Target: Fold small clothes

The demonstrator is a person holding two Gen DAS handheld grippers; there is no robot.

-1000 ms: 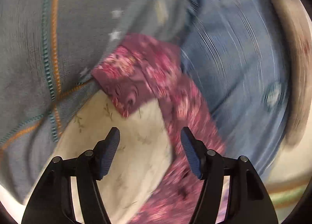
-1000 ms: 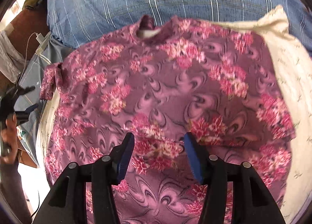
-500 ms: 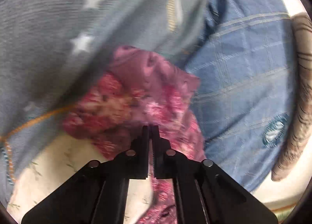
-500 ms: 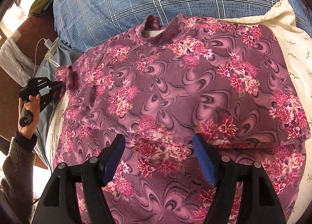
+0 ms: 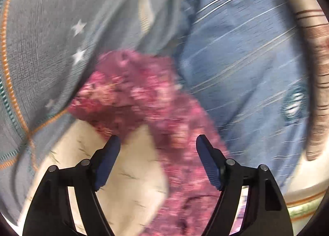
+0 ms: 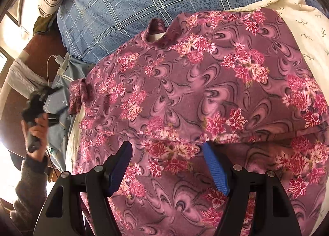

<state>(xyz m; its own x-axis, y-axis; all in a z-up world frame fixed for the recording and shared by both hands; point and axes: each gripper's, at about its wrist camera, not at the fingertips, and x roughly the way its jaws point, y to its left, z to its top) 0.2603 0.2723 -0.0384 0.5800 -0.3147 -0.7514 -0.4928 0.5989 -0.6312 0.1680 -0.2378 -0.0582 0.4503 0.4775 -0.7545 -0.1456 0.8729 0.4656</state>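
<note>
Right wrist view: right gripper (image 6: 167,167) gapes empty over the floral shirt (image 6: 195,92); beside the shirt's sleeve, the left gripper (image 5: 157,161) also hangs wide open, holding nothing.

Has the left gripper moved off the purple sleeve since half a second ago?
Yes. The left gripper has opened and backed away from the sleeve, toward the cream cloth.

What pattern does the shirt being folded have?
The shirt is mauve with pink flower clusters and dark swirls, clearest in the right wrist view.
</note>
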